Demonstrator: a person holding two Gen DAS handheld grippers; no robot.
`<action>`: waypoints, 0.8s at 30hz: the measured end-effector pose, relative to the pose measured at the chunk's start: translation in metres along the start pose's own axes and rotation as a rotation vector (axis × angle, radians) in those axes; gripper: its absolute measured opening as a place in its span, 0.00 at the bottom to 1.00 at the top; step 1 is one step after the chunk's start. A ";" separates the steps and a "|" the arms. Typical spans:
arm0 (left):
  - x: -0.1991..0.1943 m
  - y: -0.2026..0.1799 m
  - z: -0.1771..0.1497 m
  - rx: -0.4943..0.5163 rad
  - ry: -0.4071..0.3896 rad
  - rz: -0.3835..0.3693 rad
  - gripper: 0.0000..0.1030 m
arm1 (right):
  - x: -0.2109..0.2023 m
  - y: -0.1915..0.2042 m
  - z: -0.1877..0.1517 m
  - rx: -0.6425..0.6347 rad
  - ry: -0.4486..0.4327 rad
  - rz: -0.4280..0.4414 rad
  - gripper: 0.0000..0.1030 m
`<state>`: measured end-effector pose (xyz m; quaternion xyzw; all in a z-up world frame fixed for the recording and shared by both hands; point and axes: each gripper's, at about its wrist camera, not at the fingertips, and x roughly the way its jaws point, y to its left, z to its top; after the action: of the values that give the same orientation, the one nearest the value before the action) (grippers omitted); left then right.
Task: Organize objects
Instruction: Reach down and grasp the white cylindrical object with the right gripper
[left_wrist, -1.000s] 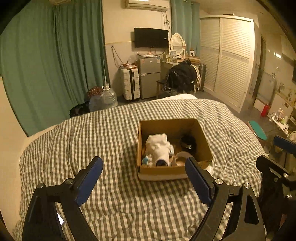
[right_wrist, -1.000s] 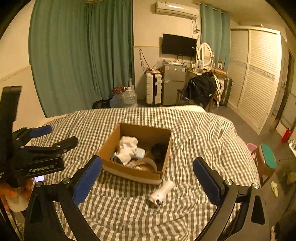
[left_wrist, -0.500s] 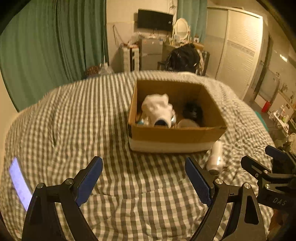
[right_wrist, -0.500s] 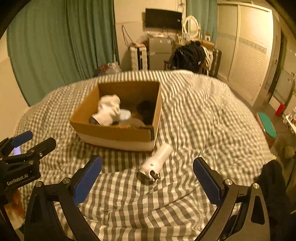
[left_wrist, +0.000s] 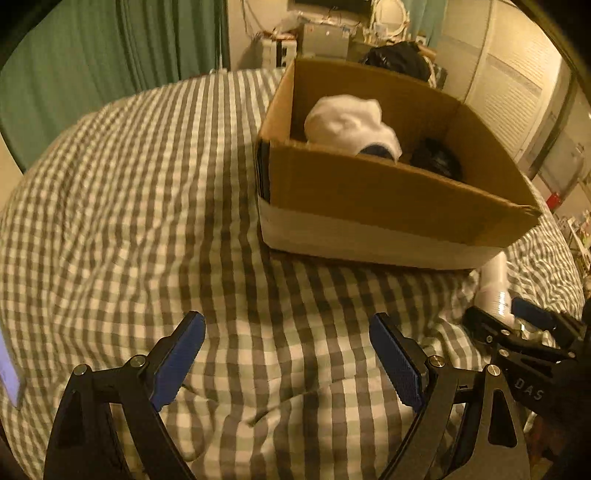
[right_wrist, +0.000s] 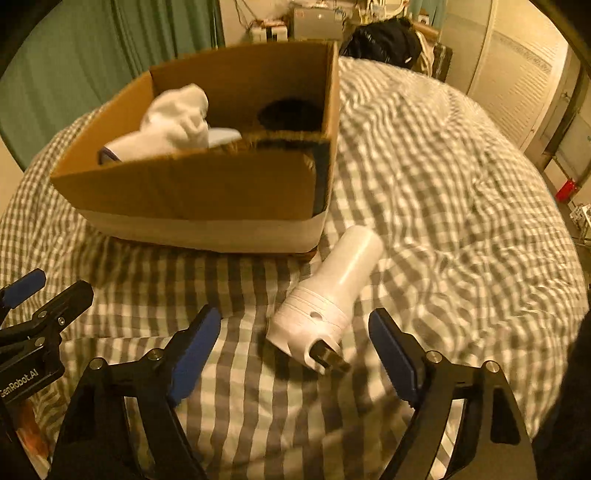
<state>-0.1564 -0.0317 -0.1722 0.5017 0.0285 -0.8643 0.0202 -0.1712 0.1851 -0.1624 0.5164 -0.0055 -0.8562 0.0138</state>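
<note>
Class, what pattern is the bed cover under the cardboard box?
A grey and white check on the bed cover, clearest in the right wrist view.

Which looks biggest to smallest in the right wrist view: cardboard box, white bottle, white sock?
1. cardboard box
2. white bottle, though it lies nearer the camera, which inflates it
3. white sock, partly hidden behind the box wall, so its rank against the bottle is unsure

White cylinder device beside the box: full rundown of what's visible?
The white cylinder device looks like glossy plastic: a slim smooth barrel widening into a ribbed head with a small round hole and a dark metallic tip. It lies on its side on the checked bedspread, barrel end beside the cardboard box corner, untouched.
</note>
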 end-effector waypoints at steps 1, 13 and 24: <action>0.004 0.000 0.001 -0.004 0.009 0.002 0.90 | 0.006 -0.001 0.000 0.004 0.011 0.006 0.73; 0.026 -0.010 -0.003 0.013 0.069 0.028 0.90 | 0.048 -0.019 0.001 0.071 0.067 0.019 0.53; -0.008 -0.017 -0.013 0.025 0.018 0.034 0.90 | 0.021 -0.024 -0.009 0.069 0.025 0.037 0.52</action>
<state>-0.1426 -0.0136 -0.1714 0.5103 0.0092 -0.8595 0.0285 -0.1739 0.2089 -0.1857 0.5272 -0.0446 -0.8485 0.0121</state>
